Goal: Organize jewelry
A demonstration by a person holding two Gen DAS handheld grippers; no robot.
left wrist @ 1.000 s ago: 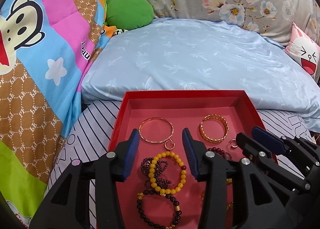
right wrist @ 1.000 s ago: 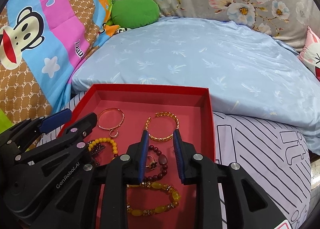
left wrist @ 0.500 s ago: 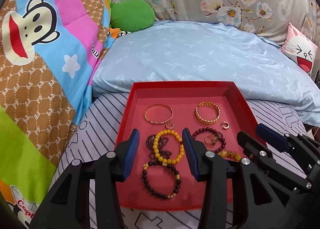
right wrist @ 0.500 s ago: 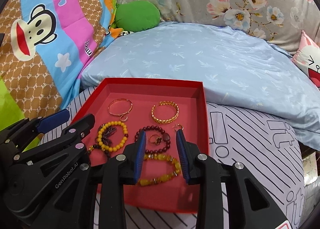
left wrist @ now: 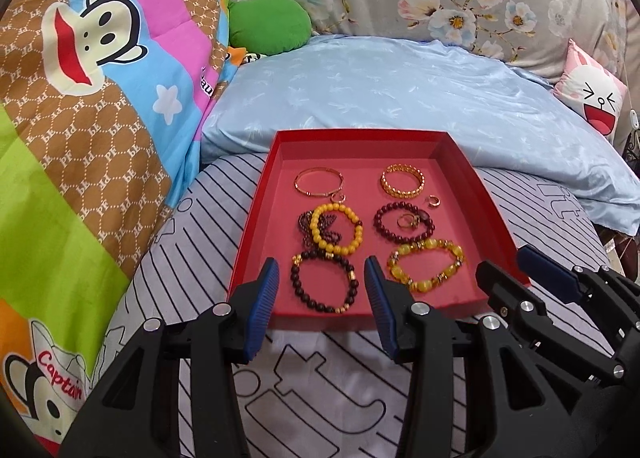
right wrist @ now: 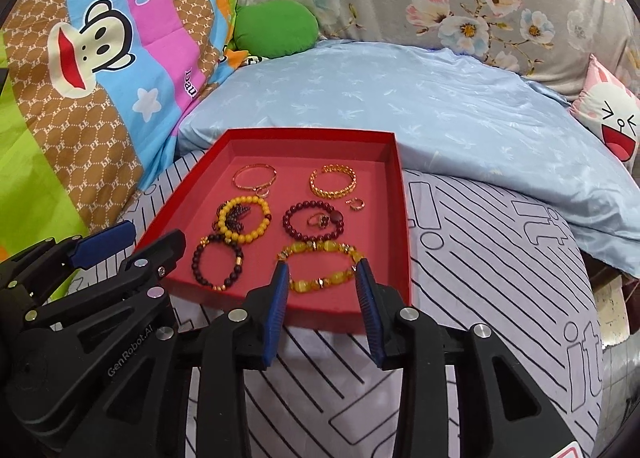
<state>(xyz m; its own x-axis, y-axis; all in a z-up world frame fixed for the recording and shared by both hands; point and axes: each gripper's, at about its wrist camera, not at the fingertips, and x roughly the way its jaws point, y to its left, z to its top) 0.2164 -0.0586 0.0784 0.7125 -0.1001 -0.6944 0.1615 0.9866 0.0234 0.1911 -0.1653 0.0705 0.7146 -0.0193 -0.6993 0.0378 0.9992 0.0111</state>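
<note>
So the yellow bead bracelet [right wrist: 322, 264] sits in the red tray [right wrist: 404, 218]'s near right corner, long axis running crosswise, straight ahead of the right gripper [right wrist: 322, 290], whose empty jaws are opening. Left gripper [left wrist: 320, 294], parted and empty, faces the dark bead bracelet [left wrist: 323, 282] beside it.
</note>
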